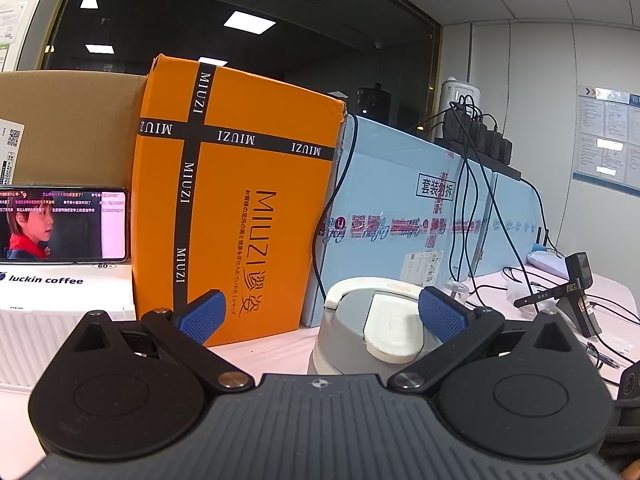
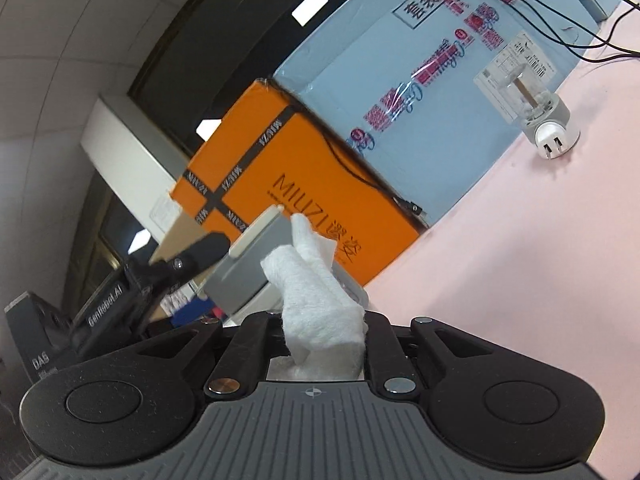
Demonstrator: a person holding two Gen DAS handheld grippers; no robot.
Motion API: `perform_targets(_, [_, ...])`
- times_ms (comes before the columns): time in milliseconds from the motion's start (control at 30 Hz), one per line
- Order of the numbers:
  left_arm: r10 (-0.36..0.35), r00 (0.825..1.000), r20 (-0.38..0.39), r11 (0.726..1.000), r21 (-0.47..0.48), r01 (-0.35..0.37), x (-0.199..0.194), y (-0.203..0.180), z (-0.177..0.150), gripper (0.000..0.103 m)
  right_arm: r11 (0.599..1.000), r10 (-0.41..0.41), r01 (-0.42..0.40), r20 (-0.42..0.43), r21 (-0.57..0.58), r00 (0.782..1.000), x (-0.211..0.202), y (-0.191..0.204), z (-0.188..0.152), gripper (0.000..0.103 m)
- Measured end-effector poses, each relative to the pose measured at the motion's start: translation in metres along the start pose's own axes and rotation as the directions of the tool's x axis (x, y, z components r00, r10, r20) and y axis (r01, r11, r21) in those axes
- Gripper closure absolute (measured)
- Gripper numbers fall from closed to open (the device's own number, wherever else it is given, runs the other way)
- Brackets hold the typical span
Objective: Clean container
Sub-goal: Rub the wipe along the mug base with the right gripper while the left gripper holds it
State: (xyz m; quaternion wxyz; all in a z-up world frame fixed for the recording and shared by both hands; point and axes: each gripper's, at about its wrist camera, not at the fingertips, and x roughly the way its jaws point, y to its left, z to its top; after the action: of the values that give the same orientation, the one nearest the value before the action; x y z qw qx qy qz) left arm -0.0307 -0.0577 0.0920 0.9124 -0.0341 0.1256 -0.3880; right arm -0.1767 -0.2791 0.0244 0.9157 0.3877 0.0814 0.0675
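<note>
A grey container with a cream rim and handle (image 1: 360, 320) stands on the pink table, just ahead of my left gripper (image 1: 320, 312). The left gripper's blue-padded fingers (image 1: 200, 316) are wide open, the right pad next to the container's handle. In the right wrist view the same container (image 2: 248, 264) appears tilted. My right gripper (image 2: 320, 320) is shut on a white wipe (image 2: 316, 284) that sticks up and touches the container's side. The right fingertips are hidden behind the wipe.
An orange MIUZI box (image 1: 236, 196) and a light blue carton (image 1: 420, 208) stand behind the container. A phone (image 1: 60, 226) leans on a white luckin coffee box (image 1: 60, 292) at left. Cables and a charger strip (image 1: 480, 136) lie at right. A small plug device (image 2: 544, 120) sits on the table.
</note>
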Motion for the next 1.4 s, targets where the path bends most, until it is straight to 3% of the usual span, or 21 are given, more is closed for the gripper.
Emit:
perform_targets(233, [-0.003, 1.000, -0.001, 1.000, 0.001, 0.003, -0.001, 0.000, 0.000, 0.000, 0.982, -0.082, 0.074, -0.039, -0.175, 0.996, 0.005, 0.016, -0.010, 0.092])
perform_targets(567, [-0.008, 1.000, -0.006, 1.000, 0.005, 0.008, 0.002, -0.002, 0.001, 0.000, 0.978, -0.127, 0.099, -0.151, -0.183, 0.980, 0.016, 0.012, -0.014, 0.091])
perform_targets(733, [-0.010, 1.000, -0.006, 1.000, 0.005, 0.010, 0.004, -0.003, 0.002, 0.000, 0.967, -0.201, 0.148, -0.263, -0.206, 0.944, 0.031, 0.010, -0.017, 0.091])
perform_targets(900, [-0.011, 1.000, -0.006, 1.000, 0.004, 0.011, 0.006, -0.003, 0.002, 0.000, 0.924, -0.296, 0.188, -0.314, -0.332, 0.902, 0.041, 0.015, -0.017, 0.091])
perform_targets(933, [-0.012, 1.000, -0.006, 1.000, 0.003, 0.012, 0.006, -0.003, 0.002, 0.000, 0.916, -0.302, 0.182, -0.315, -0.358, 0.900, 0.040, 0.018, -0.017, 0.084])
perform_targets(967, [-0.012, 1.000, -0.006, 1.000, 0.003, 0.012, 0.005, -0.002, 0.001, 0.000, 0.907, -0.305, 0.175, -0.311, -0.383, 0.900, 0.038, 0.020, -0.017, 0.066])
perform_targets(1067, [-0.012, 1.000, -0.006, 1.000, 0.002, 0.012, 0.004, -0.001, 0.001, 0.000, 0.859, -0.334, 0.160, -0.295, -0.486, 0.895, 0.033, 0.029, -0.018, 0.036])
perform_targets(1167, [-0.013, 1.000, -0.005, 1.000, 0.001, 0.013, 0.005, 0.000, 0.000, 0.000, 0.835, -0.340, 0.127, -0.321, -0.535, 0.884, 0.025, 0.030, -0.019, 0.025])
perform_targets(1400, [-0.014, 1.000, -0.004, 1.000, 0.001, 0.014, 0.005, 0.000, 0.000, 0.000, 0.817, -0.351, 0.089, -0.370, -0.570, 0.860, 0.007, 0.028, -0.017, 0.023])
